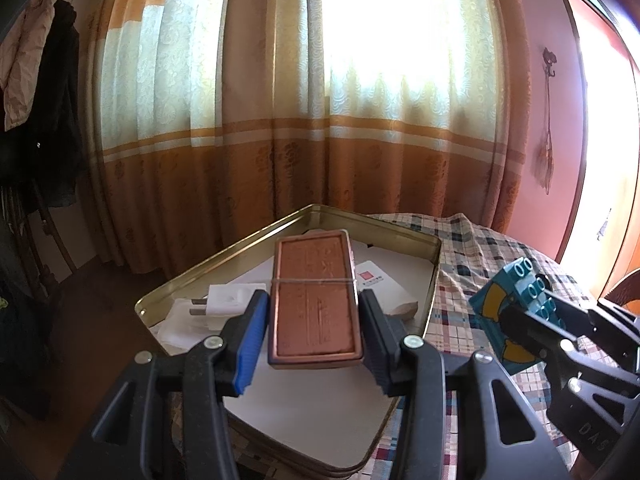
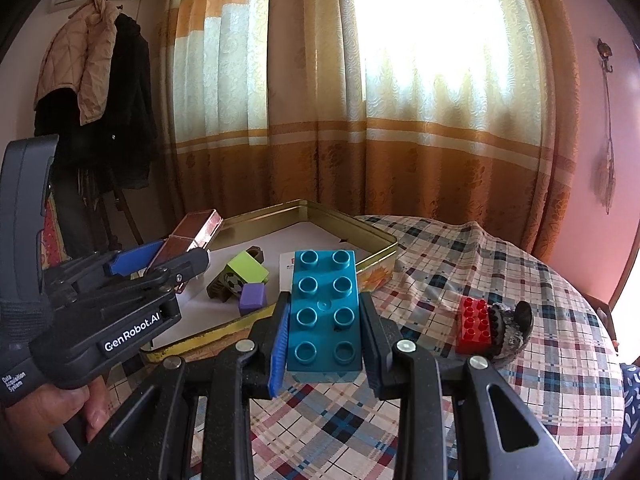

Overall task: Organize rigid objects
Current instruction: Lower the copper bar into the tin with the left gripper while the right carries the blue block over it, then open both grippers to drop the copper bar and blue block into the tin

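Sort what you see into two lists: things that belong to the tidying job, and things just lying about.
Belongs to the job:
- copper-coloured case, clamped in the left gripper
- teal brick, clamped in the right gripper
- gold tin tray
- green block and purple cube in the tray
- red brick on the checked cloth

Just lying about:
- curtains
- hanging coats

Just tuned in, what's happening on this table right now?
A person is sorting small items into a gold tin tray. The left gripper holds a copper-coloured flat tin over the tray. The right gripper grips a teal building brick above the plaid tablecloth. A red brick waits outside the tray.
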`<action>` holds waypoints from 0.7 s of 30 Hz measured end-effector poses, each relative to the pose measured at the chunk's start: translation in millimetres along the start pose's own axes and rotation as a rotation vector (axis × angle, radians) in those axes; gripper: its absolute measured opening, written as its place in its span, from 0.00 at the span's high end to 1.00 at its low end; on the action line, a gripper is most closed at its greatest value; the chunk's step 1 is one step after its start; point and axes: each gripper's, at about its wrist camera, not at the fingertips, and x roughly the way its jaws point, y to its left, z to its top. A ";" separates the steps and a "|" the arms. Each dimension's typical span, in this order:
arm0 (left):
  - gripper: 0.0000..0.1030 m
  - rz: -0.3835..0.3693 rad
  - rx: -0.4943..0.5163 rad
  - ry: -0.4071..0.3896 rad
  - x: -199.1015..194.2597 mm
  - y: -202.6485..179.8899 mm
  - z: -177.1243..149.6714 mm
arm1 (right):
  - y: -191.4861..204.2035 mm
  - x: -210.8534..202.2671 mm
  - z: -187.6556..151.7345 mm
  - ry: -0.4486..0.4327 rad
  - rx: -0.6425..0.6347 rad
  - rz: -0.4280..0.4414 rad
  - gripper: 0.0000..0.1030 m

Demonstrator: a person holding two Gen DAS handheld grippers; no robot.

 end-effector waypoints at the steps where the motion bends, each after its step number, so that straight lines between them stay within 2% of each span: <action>1: 0.56 0.002 -0.006 -0.002 0.0 3.0 1.7 | 0.3 0.8 0.5 0.003 -0.001 0.004 0.67; 11: 0.56 0.053 -0.045 0.028 12.6 36.6 19.8 | 1.1 16.7 28.4 -0.003 0.003 0.044 0.67; 16: 0.56 0.073 -0.020 0.072 27.0 40.2 30.9 | 12.4 51.4 47.7 0.046 0.001 0.096 0.67; 21: 0.56 0.074 -0.017 0.135 46.8 44.8 33.4 | 28.7 90.3 53.5 0.112 -0.030 0.090 0.67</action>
